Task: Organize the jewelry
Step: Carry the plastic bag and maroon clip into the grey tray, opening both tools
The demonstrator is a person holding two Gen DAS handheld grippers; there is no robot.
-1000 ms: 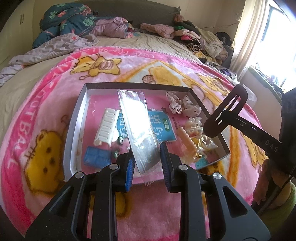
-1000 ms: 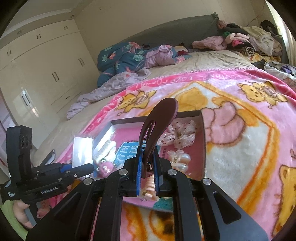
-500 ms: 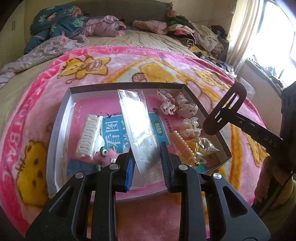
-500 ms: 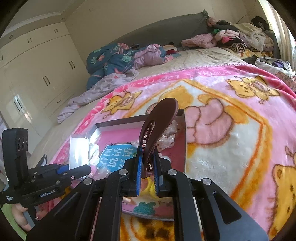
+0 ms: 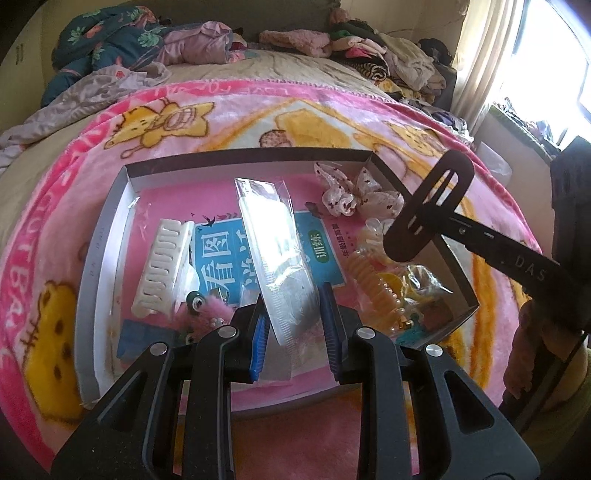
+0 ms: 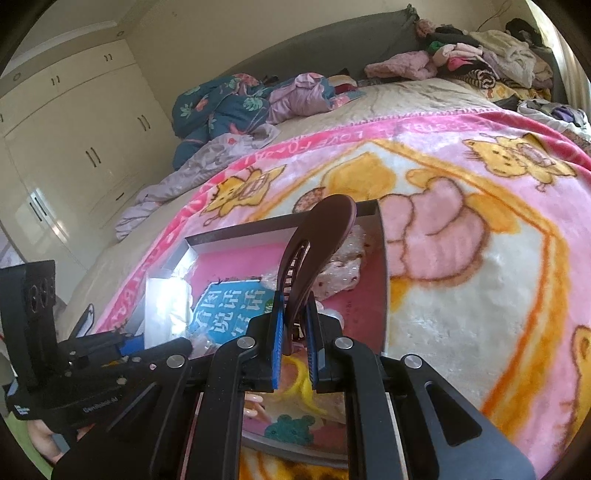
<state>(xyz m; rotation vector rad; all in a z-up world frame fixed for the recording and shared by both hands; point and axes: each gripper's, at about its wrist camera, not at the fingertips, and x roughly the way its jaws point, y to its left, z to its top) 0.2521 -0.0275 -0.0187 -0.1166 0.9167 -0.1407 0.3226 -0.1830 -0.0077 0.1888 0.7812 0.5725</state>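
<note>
My left gripper (image 5: 293,314) is shut on a clear plastic pouch (image 5: 275,254) and holds it over a shallow grey tray (image 5: 110,225) on the bed. The tray holds a white hair claw (image 5: 162,273), a pink fluffy clip (image 5: 207,314), polka-dot scrunchies (image 5: 354,194), a pearl clip (image 5: 373,284) and a blue booklet (image 5: 221,266). My right gripper (image 6: 294,317) is shut on a dark brown hair clip (image 6: 314,243), above the tray's right side; the clip also shows in the left wrist view (image 5: 428,206).
The tray (image 6: 384,266) lies on a pink cartoon blanket (image 6: 461,221). Piled clothes (image 5: 369,48) and a blue floral quilt (image 5: 110,33) lie at the far end of the bed. White wardrobes (image 6: 74,140) stand on the left, a window (image 5: 546,66) on the right.
Both grippers have moved closer over the tray, each still holding its item. The pink fluffy clip has come into the left wrist view.
</note>
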